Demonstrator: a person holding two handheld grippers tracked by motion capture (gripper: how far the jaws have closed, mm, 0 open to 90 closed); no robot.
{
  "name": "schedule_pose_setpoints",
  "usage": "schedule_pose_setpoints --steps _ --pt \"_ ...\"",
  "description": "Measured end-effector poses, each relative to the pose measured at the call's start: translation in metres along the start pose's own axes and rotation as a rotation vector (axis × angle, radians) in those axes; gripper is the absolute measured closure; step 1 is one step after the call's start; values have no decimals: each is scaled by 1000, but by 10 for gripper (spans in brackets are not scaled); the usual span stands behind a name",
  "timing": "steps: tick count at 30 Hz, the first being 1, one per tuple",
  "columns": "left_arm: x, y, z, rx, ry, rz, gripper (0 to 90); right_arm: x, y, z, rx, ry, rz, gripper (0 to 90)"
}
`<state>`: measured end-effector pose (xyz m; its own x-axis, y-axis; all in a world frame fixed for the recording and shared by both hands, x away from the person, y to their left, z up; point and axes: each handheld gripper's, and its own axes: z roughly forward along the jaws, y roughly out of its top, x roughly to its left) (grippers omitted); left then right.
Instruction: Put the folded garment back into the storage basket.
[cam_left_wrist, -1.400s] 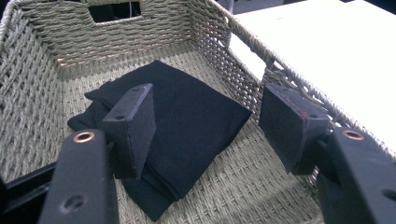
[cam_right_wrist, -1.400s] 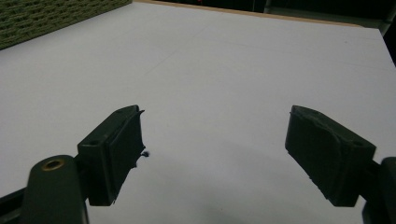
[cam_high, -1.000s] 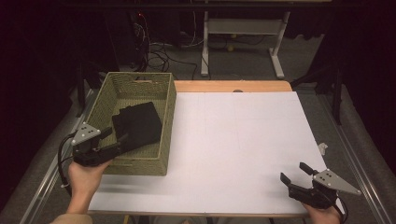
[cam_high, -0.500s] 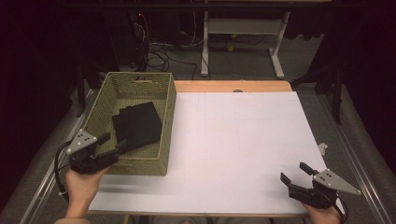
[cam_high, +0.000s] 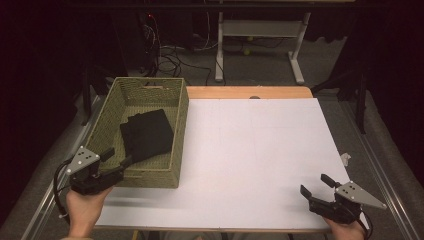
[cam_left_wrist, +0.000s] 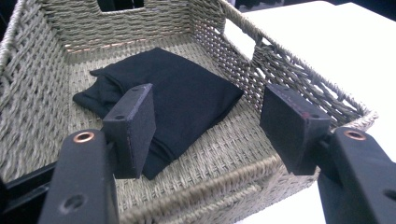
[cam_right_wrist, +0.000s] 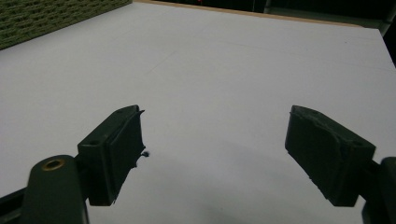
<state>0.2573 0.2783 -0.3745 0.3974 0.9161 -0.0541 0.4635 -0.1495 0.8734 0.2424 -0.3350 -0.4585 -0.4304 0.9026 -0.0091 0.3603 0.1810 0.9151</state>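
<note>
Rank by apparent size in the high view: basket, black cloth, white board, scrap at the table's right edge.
1. white board
2. basket
3. black cloth
4. scrap, far the smallest

Each hand carries a black gripper — left gripper, right gripper — topped by a grey three-cornered plate with dark dots. Square black pads end the jaws, copper-ringed screw holes mark the arms, and a black cable trails behind.

Table top: a big white sheet, bare in the middle.
Wood edge: a light brown strip at 12 o'clock.
Floor cables: a dark tangle at 11 o'clock.
Metal stand: pale legs at 12 o'clock, well apart.
</note>
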Motion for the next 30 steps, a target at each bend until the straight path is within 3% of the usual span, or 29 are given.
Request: schedule_pose_setpoints --steps 30 --pt "-4 -28 -18 -12 30 -19 328 0 0 0 1 -3 0 196"
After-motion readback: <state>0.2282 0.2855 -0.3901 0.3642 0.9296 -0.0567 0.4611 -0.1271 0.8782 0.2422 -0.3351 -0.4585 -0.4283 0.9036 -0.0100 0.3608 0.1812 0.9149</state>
